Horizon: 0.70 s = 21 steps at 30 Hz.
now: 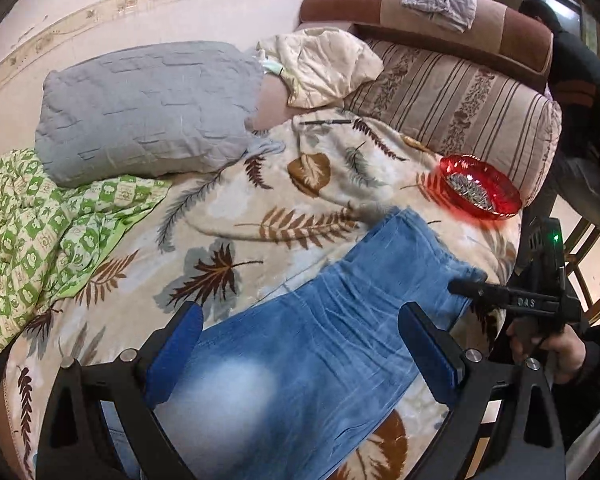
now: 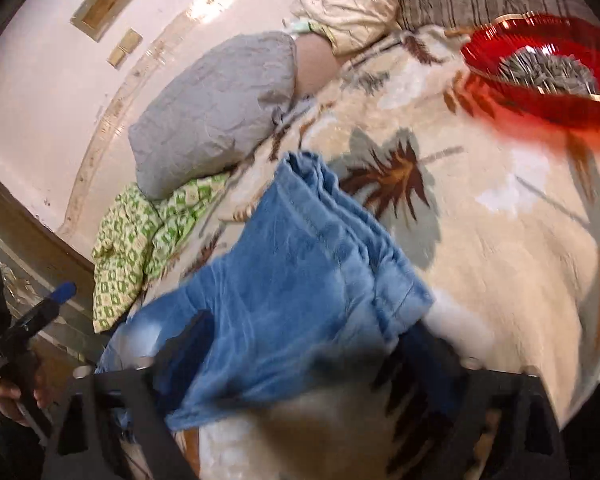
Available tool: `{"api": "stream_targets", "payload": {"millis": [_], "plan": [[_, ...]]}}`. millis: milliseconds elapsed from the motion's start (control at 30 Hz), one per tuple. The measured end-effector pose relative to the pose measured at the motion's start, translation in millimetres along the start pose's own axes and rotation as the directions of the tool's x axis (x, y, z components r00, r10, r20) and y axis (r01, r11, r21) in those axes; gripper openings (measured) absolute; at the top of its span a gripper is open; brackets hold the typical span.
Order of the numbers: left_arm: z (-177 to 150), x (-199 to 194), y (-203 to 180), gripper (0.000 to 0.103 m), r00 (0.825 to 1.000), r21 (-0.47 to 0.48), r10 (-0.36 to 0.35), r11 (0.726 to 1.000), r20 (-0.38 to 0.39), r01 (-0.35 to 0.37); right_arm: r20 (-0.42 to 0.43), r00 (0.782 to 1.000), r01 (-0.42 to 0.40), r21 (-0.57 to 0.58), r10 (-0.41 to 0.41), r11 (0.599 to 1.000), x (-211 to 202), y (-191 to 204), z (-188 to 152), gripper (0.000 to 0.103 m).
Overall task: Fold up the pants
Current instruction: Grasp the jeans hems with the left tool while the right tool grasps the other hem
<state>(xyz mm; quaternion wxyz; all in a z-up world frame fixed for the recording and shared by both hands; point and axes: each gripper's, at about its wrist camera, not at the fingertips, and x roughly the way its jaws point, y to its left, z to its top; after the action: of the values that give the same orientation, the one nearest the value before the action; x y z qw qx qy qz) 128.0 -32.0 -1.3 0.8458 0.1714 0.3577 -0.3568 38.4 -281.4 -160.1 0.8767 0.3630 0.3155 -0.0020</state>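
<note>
Blue jeans (image 1: pixel 324 340) lie on the leaf-print blanket (image 1: pixel 260 208), legs running toward the red bowl. My left gripper (image 1: pixel 300 344) is open, its blue-padded fingers (image 1: pixel 180 344) spread above the wide part of the jeans. My right gripper (image 1: pixel 466 286) shows at the right in the left wrist view, its tip at the hem end of the jeans. In the blurred right wrist view the jeans (image 2: pixel 292 272) lie between the open fingers of the right gripper (image 2: pixel 300 356), hems (image 2: pixel 308 168) pointing away. The left gripper (image 2: pixel 60 294) shows at the left edge.
A red glass bowl (image 1: pixel 480 188) of seeds sits on the blanket by the jeans' hems; it also shows in the right wrist view (image 2: pixel 548 68). A grey pillow (image 1: pixel 148 108), a green checked quilt (image 1: pixel 40 248) and a striped bolster (image 1: pixel 460 108) border the bed.
</note>
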Motion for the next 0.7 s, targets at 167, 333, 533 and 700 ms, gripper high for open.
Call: {"api": "stream_targets", "payload": {"millis": [167,333,533,700], "plan": [[23,18,-8,0.098,0.996,0.062,-0.069,0.995,-0.047,0.072,-0.045,0.999,0.017,-0.058,-0.02,0.998,6,-8,-3,0.014],[60,64,-44,0.098,0.972,0.221,-0.197,0.95,-0.125,0.221,-0.017,1.0,0.012,-0.092,-0.014,0.996,-1,-11,-5,0.013],[91,161,-97,0.098,0.904,0.277,-0.315,0.876,-0.288,0.394,-0.02,1.0,-0.011,-0.069,0.01,0.998,2,-22,-9,0.012],[92,210,-117,0.092,0.856,0.291,-0.333,0.839,-0.395,0.46,-0.029,0.999,-0.031,-0.051,0.03,0.998,4,-27,-9,0.013]]}}
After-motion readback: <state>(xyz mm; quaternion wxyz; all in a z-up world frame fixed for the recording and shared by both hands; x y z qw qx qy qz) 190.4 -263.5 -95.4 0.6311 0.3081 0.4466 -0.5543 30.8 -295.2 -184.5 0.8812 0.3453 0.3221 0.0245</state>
